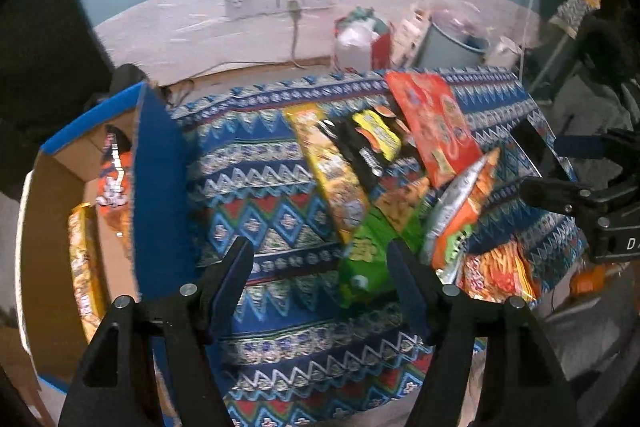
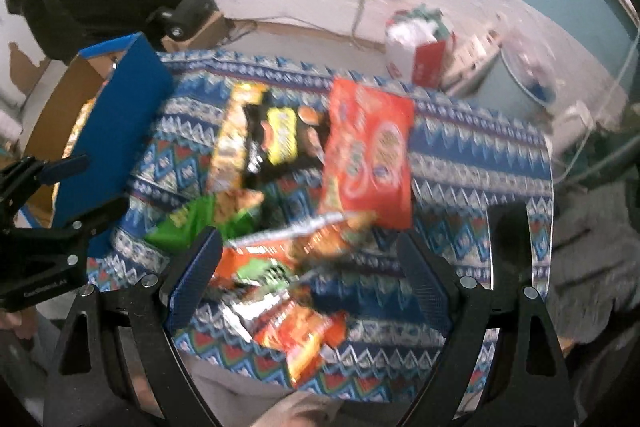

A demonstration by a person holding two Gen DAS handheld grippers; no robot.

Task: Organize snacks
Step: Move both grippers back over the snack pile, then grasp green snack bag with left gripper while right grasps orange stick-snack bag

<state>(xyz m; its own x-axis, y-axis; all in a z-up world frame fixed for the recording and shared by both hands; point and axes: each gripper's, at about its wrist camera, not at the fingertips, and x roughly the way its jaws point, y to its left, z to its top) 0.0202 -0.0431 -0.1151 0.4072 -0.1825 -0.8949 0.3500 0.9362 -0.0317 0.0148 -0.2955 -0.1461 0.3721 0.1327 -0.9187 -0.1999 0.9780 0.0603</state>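
A pile of snack packets lies on a patterned cloth (image 1: 256, 203): a big red packet (image 1: 436, 123) (image 2: 372, 151), a long yellow packet (image 1: 332, 171) (image 2: 234, 139), a black and yellow packet (image 1: 372, 143) (image 2: 280, 143), a green packet (image 1: 368, 259) (image 2: 192, 223), an orange and silver packet (image 1: 460, 215) (image 2: 288, 251) and an orange noodle-print packet (image 1: 496, 275) (image 2: 304, 335). My left gripper (image 1: 320, 263) is open and empty, over the cloth beside the green packet. My right gripper (image 2: 312, 251) is open and empty, over the orange and silver packet.
A cardboard box with blue walls (image 1: 156, 187) (image 2: 112, 131) stands at the left and holds an orange packet (image 1: 114, 187) and a yellow packet (image 1: 84, 267). Behind the table are wall sockets (image 1: 276, 1), a red and white bag (image 2: 416, 55) and a bin (image 1: 452, 43).
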